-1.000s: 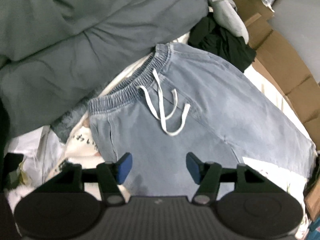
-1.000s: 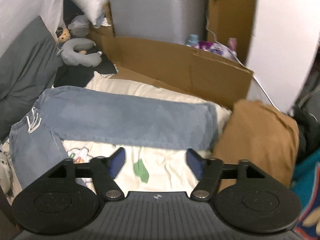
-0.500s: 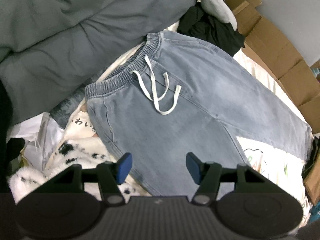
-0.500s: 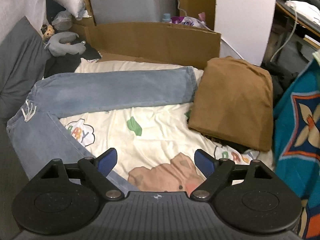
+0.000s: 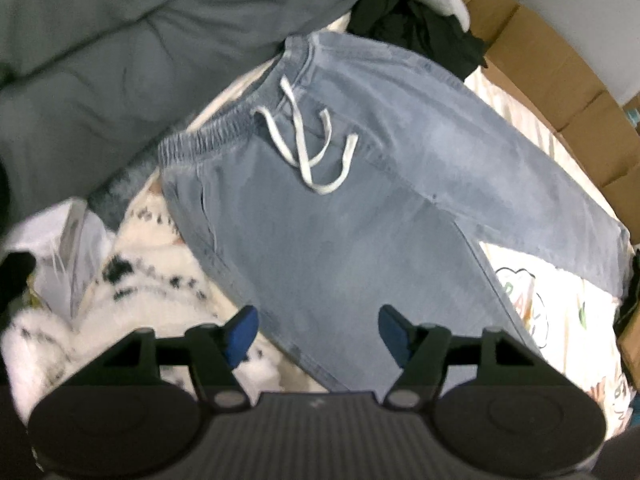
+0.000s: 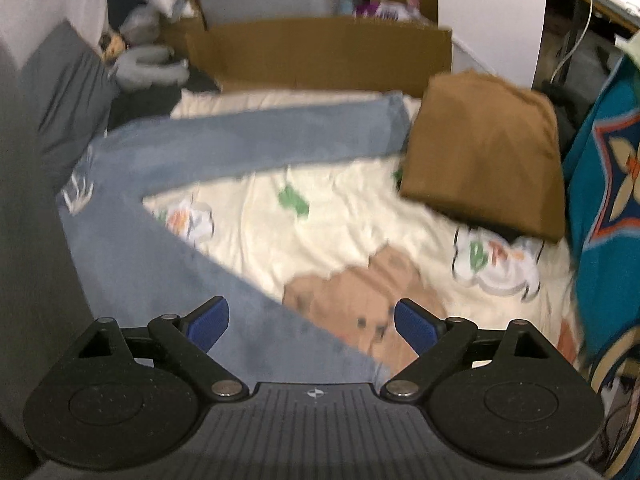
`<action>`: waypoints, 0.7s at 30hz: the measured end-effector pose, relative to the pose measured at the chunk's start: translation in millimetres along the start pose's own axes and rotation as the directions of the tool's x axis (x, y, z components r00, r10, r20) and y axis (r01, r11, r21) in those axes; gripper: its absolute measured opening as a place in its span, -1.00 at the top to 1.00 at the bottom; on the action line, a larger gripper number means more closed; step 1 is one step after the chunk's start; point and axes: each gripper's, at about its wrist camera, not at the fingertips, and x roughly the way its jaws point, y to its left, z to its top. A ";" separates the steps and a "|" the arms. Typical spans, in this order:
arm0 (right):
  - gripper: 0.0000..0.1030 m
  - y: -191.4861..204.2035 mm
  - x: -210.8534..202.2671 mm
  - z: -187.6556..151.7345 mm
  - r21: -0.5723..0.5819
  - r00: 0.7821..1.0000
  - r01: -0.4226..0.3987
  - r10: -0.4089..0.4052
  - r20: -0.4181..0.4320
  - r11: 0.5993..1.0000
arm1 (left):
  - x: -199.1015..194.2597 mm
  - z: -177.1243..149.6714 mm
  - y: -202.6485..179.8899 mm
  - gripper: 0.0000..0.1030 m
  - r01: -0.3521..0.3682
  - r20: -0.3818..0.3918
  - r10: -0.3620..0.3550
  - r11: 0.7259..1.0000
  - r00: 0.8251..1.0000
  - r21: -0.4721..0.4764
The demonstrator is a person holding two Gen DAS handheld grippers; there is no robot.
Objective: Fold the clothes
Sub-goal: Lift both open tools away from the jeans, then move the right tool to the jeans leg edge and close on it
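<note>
Light blue denim trousers lie spread flat on a cream printed sheet, legs apart in a V, waistband with a white drawstring towards the grey pillows. My left gripper is open and empty, held above the near trouser leg. My right gripper is open and empty, above the lower part of the near leg. The far leg runs to a folded brown garment.
Grey pillows lie behind the waistband. A black garment and cardboard walls border the far side. A white and black fluffy blanket lies at the left. A teal patterned cloth hangs at the right.
Both grippers have drawn back towards the near side, so more of the near trouser leg shows. The right gripper's jaws are wider than a second ago. The trousers have not moved.
</note>
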 end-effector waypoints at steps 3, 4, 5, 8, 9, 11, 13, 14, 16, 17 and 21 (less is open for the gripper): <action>-0.81 2.0 8.1 -17.0 -0.002 0.999 0.003 -0.003 -0.041 1.000 | 9.8 -6.5 3.4 -0.36 -0.007 -0.025 0.007 1.000 1.000 -0.016; -0.81 3.1 10.6 -22.5 -0.005 0.999 0.002 -0.002 -0.052 1.000 | 13.0 -8.6 4.1 -0.36 -0.011 -0.031 0.011 1.000 0.999 -0.018; -0.81 4.4 13.2 -28.0 -0.009 0.998 0.000 0.000 -0.063 1.000 | 16.1 -10.8 4.9 -0.36 -0.016 -0.038 0.015 1.000 0.999 -0.021; -0.81 8.3 20.8 -44.6 -0.021 0.995 -0.007 0.005 -0.095 1.000 | 23.8 -15.6 6.2 -0.36 -0.029 -0.056 0.028 0.999 0.998 -0.017; -0.81 10.3 23.3 -49.3 -0.026 0.994 -0.012 0.010 -0.109 1.000 | 26.2 -17.1 6.5 -0.37 -0.033 -0.061 0.032 0.999 0.998 -0.015; -0.81 14.9 28.0 -57.3 -0.037 0.991 -0.026 0.021 -0.131 0.999 | 31.1 -20.1 7.2 -0.38 -0.042 -0.073 0.041 0.999 0.996 -0.011; -0.81 20.3 32.9 -65.1 -0.053 0.989 -0.039 0.031 -0.144 0.998 | 36.0 -23.0 7.4 -0.38 -0.052 -0.087 0.052 0.999 0.995 -0.001; -0.81 22.7 36.1 -68.6 -0.063 0.988 -0.042 0.032 -0.153 0.997 | 37.7 -23.8 7.2 -0.38 -0.054 -0.092 0.054 0.999 0.994 0.002; -0.80 26.8 42.0 -74.9 -0.080 0.985 -0.053 0.039 -0.166 0.995 | 40.3 -25.0 6.6 -0.38 -0.056 -0.096 0.056 0.998 0.994 0.007; -0.79 28.8 44.8 -78.1 -0.088 0.984 -0.060 0.044 -0.172 0.994 | 41.6 -25.6 6.4 -0.38 -0.058 -0.097 0.058 0.998 0.994 0.009; -0.69 35.4 56.0 -89.2 -0.114 0.979 -0.085 0.062 -0.193 0.990 | 46.3 -28.1 6.5 -0.39 -0.070 -0.112 0.070 0.998 0.991 -0.001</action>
